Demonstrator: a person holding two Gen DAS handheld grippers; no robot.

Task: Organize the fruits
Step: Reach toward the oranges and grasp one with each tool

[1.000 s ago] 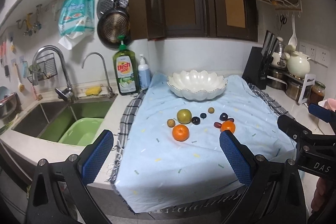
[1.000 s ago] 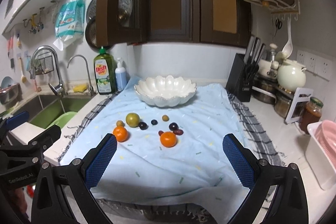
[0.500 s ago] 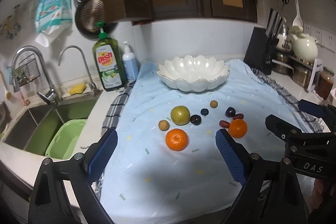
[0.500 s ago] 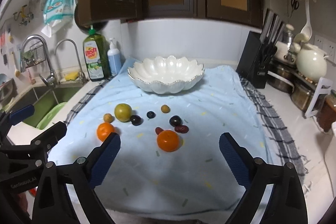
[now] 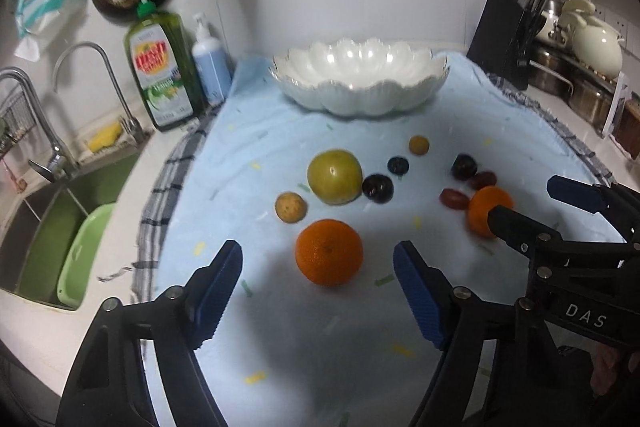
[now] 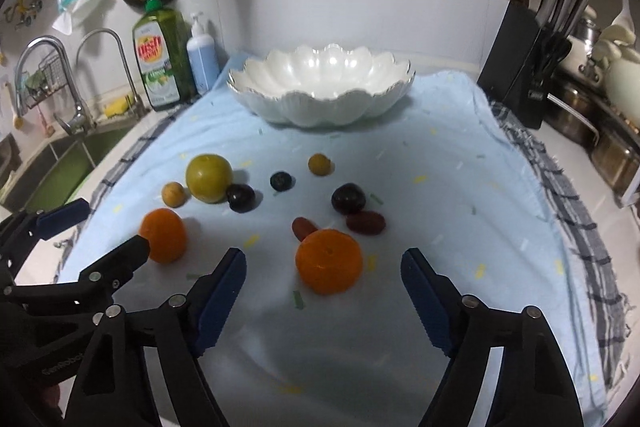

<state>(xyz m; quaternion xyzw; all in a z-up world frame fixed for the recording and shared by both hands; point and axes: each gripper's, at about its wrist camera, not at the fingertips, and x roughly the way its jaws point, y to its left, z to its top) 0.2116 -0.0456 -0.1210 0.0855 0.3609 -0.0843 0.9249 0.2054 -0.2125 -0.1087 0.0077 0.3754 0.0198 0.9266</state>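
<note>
Several fruits lie on a light blue cloth (image 5: 256,131) in front of an empty white scalloped bowl (image 5: 360,83). In the left wrist view, an orange (image 5: 329,251) sits between the tips of my left gripper (image 5: 320,287). Its jaws are closing and the pads stand clear of the fruit. In the right wrist view, a second orange (image 6: 329,261) sits the same way before my right gripper (image 6: 324,291), whose jaws are also closing without touching it. A green round fruit (image 6: 209,178), dark plums (image 6: 348,198) and small yellow-brown fruits (image 6: 320,164) lie behind.
A sink (image 5: 52,227) with a green basin lies left of the cloth, with taps, a dish soap bottle (image 5: 162,67) and a blue pump bottle (image 5: 210,67) behind it. A knife block (image 6: 532,75), pots and a kettle stand at the right.
Both grippers have come forward and down over the cloth, each nearing its own orange. Their jaws stand narrower than before. No fruit has moved.
</note>
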